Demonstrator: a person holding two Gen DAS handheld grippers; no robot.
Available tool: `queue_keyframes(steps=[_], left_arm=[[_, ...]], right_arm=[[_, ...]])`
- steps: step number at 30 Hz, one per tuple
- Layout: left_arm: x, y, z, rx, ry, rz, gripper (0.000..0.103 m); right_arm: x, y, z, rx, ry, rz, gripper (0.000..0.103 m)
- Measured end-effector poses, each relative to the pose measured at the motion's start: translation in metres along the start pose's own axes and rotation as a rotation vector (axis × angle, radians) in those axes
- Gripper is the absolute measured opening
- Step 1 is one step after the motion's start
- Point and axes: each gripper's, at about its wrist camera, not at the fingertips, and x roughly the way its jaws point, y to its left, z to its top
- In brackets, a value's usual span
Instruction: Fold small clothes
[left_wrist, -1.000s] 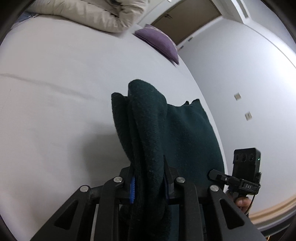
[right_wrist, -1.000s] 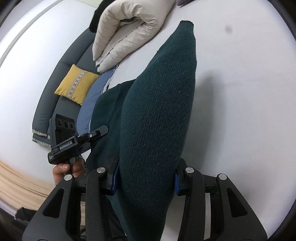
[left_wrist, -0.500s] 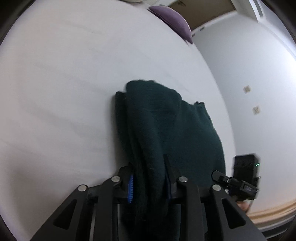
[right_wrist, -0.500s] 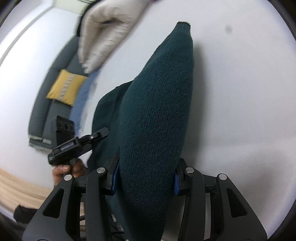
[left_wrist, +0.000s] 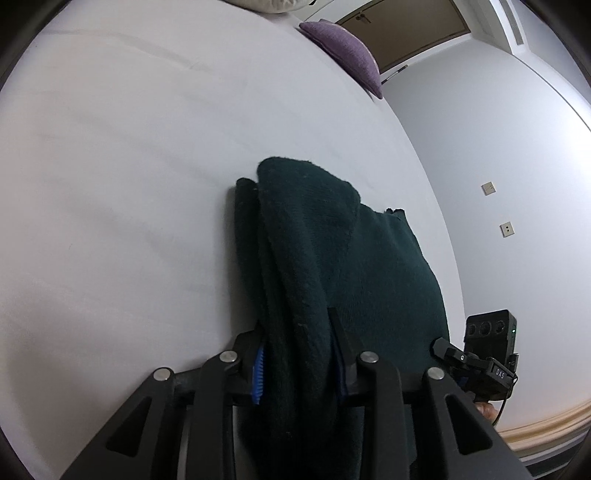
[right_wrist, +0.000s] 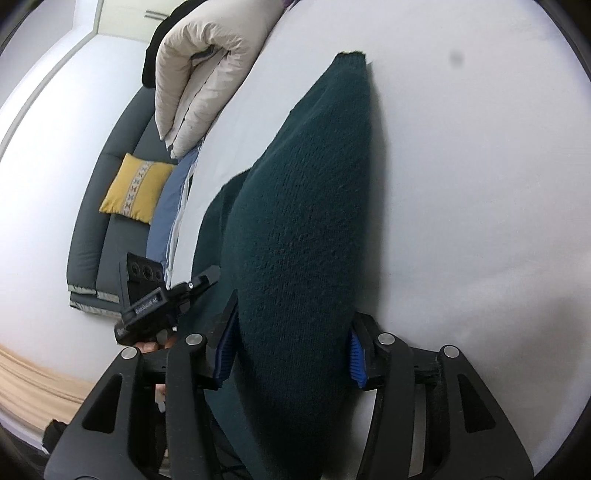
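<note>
Between tongs (right_wrist: 290, 354), sweater (right_wrist: 303, 236) points away.

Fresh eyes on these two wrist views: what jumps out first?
The dark green knitted garment dominates both views, pinched by the left gripper and the right gripper, its far end lying on the white bed sheet. Behind it in the right wrist view sit a folded cream duvet and a yellow cushion on a grey sofa; a purple pillow lies at the bed's far edge.

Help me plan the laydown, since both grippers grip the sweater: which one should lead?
Probably right. The right gripper pinches the dark green sweater along a long smooth fold over bare white sheet; the left gripper holds bunched layers.
</note>
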Motion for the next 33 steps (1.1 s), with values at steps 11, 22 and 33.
queue_keyframes(steps=[11,22,33], left_arm=[[-0.002,0.000,-0.008,-0.014,-0.034,0.001,0.029],[-0.061,-0.034,-0.012,0.130,-0.194,0.167,0.046],[-0.171,-0.163,-0.092,0.497,-0.808,0.558,0.103]], right_arm=[[-0.010,0.007,0.020,-0.121,-0.006,-0.078,0.044],[-0.042,-0.008,0.007,-0.071,-0.105,-0.096,0.051],[-0.140,0.123,-0.061,-0.457,-0.596,-0.505,0.087]])
